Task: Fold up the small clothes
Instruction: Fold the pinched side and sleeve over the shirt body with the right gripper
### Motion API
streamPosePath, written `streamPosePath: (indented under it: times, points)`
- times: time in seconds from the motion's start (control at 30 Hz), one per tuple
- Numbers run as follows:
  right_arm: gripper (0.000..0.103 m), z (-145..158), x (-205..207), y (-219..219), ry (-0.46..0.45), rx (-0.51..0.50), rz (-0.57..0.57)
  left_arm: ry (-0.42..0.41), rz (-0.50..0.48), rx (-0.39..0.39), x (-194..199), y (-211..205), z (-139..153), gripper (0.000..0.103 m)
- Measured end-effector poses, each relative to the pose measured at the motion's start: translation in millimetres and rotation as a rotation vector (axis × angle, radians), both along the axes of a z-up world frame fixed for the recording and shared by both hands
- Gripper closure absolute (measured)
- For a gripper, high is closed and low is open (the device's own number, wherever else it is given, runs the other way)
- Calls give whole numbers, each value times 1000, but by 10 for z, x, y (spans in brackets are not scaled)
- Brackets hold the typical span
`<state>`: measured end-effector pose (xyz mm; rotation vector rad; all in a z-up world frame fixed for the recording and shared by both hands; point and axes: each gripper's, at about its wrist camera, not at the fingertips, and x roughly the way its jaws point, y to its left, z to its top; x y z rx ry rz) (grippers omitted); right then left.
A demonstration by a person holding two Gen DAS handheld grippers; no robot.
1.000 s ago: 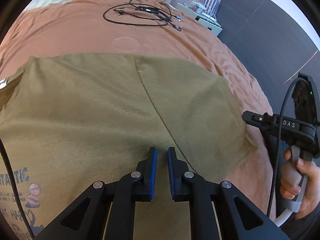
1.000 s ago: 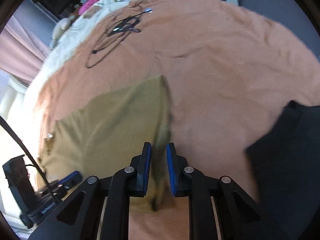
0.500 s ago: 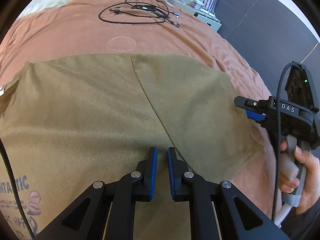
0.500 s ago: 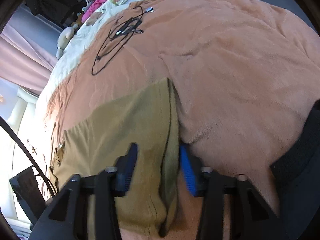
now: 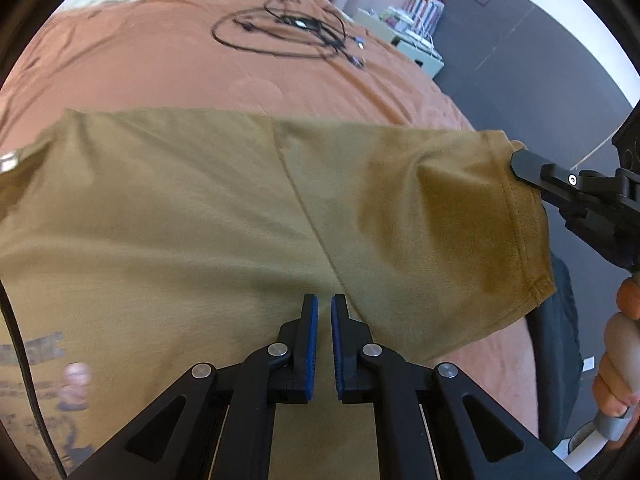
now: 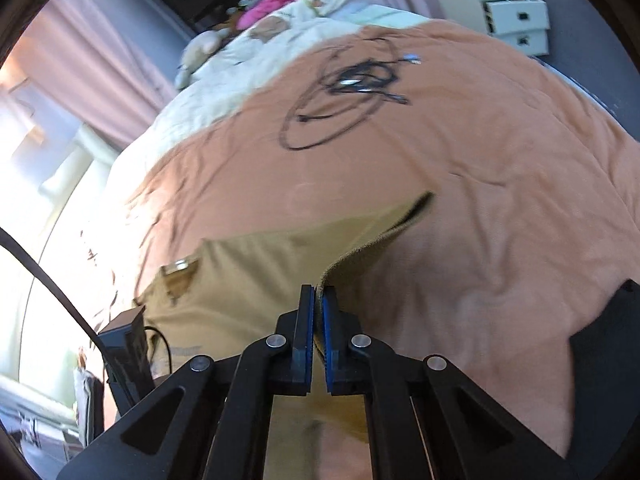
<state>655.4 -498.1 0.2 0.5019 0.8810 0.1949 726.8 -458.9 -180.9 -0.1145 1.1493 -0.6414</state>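
Olive-tan cotton t-shirt lies spread on the bed's orange blanket, printed side near the left claw. Left claw: jaws nearly together, only a thin slit between the blue pads, hovering over the shirt, nothing seen pinched. Right claw: jaws have just been closing and are now clamped on the sleeve hem, which is raised off the blanket. A hand grips the right handle. Farther up the blanket, a coil of black cables; beyond, a white drawer unit.
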Motion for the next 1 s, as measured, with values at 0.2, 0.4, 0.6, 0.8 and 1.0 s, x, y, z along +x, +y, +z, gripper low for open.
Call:
streamPosePath:
  times: [0.2, 0.4, 0.6, 0.8, 1.0]
  points:
    - [103, 155, 63, 341, -9, -9, 59, -21, 75, 1, -32, 559, 256, 96]
    - [103, 199, 202, 769, -4, -11, 117, -48, 139, 2, -154, 1147, 467, 96]
    - [102, 46, 361, 1279, 58, -85, 196, -44, 180, 36, -190, 1569, 494, 96]
    - [33, 56, 345, 1290, 56, -103, 191, -13, 191, 54, -154, 1677, 440, 93]
    - [33, -42, 142, 965, 66, -157, 94, -24, 156, 69, -109, 1517, 351, 53]
